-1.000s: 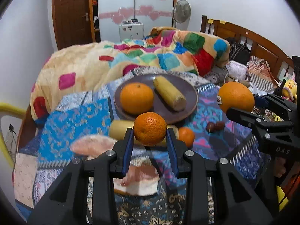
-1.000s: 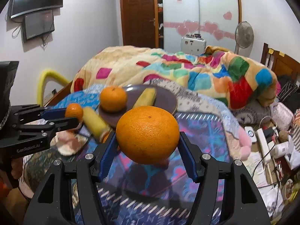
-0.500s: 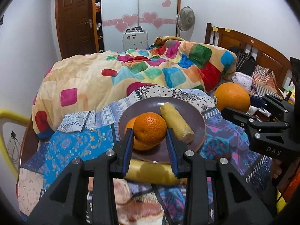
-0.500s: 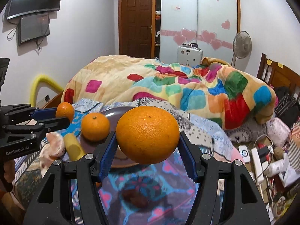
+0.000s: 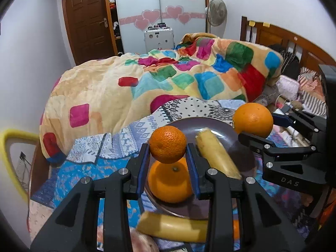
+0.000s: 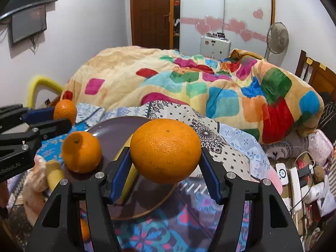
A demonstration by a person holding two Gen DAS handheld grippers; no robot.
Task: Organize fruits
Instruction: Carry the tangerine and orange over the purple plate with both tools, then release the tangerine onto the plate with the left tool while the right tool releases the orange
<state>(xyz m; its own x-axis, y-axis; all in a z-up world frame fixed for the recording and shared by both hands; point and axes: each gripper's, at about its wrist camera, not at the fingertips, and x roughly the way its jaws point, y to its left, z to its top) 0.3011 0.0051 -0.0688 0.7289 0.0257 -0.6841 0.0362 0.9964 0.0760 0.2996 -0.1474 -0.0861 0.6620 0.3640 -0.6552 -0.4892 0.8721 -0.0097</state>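
Observation:
My left gripper (image 5: 168,147) is shut on a small orange (image 5: 167,144), held above the near left rim of a dark brown plate (image 5: 214,126). On that plate rest another orange (image 5: 170,183) and a yellow banana-like fruit (image 5: 216,154). My right gripper (image 6: 166,153) is shut on a large orange (image 6: 165,150), hanging over the plate's right part (image 6: 113,129). In the right wrist view the left gripper (image 6: 61,117) with its small orange (image 6: 64,111) shows at the left, and the plated orange (image 6: 82,151) sits below it.
A second yellow fruit (image 5: 174,229) lies on the patterned cloth (image 5: 84,168) in front of the plate, beside a pink shell-like object (image 6: 36,174). A colourful quilt (image 5: 147,79) is heaped behind. Chargers and cables (image 6: 298,174) clutter the right. A yellow frame (image 5: 8,147) stands at the left.
Both grippers have travelled forward with their oranges, from over the cloth in front of the plate to above the plate itself. Their grips are unchanged.

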